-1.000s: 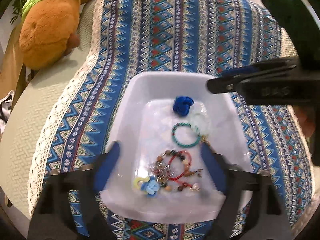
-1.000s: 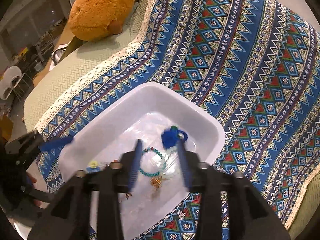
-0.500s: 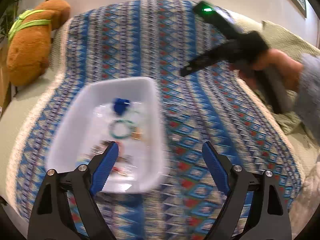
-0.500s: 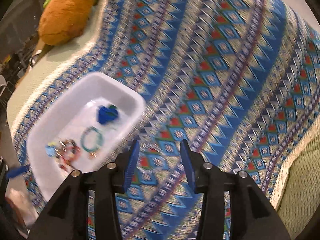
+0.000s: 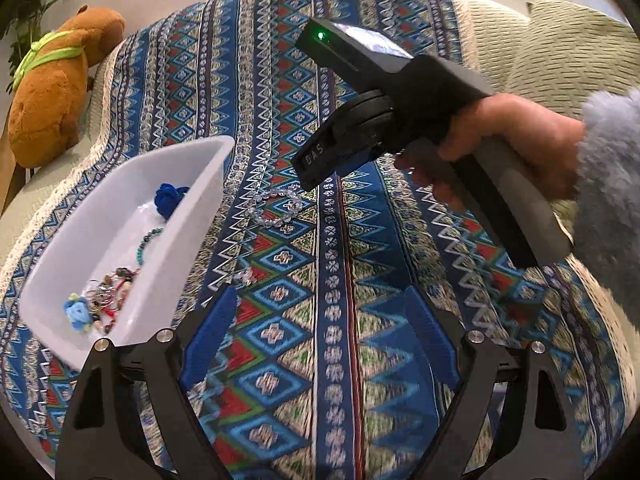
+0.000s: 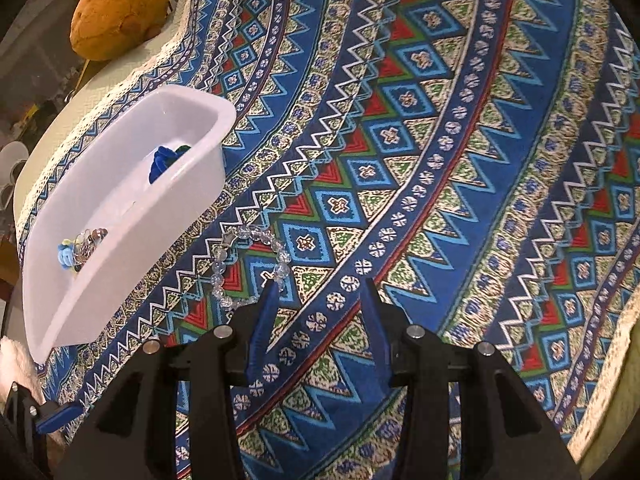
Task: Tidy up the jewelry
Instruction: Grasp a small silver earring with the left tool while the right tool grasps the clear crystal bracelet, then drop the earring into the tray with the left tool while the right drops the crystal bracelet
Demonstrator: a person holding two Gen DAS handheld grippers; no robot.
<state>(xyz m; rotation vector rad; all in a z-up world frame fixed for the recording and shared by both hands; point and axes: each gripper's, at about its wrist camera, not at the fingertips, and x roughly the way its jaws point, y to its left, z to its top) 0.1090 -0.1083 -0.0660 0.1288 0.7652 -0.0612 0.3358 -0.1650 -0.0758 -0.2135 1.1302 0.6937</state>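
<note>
A white plastic tray (image 5: 188,216) (image 6: 132,240) sits on the patterned cloth and holds a blue knot (image 5: 168,198) (image 6: 162,158), a green bead bracelet (image 5: 150,236), a red cord bracelet (image 5: 116,292) and a blue flower piece (image 5: 78,312) (image 6: 66,256). A clear crystal bead bracelet (image 5: 276,208) (image 6: 248,264) lies on the cloth just right of the tray. My right gripper (image 6: 318,292) is open and empty, its left fingertip at the bracelet's near edge. My left gripper (image 5: 316,320) is open and empty, low over the cloth right of the tray.
A brown plush toy (image 5: 52,100) (image 6: 120,4) lies at the far left edge of the cloth. A green knit cushion (image 5: 568,40) sits at the far right. The right gripper's body and the hand (image 5: 504,140) cross the left wrist view.
Both grippers swung right, away from above the tray, and came down near the cloth. The right gripper now sits beside the crystal bracelet, which was out of view before.
</note>
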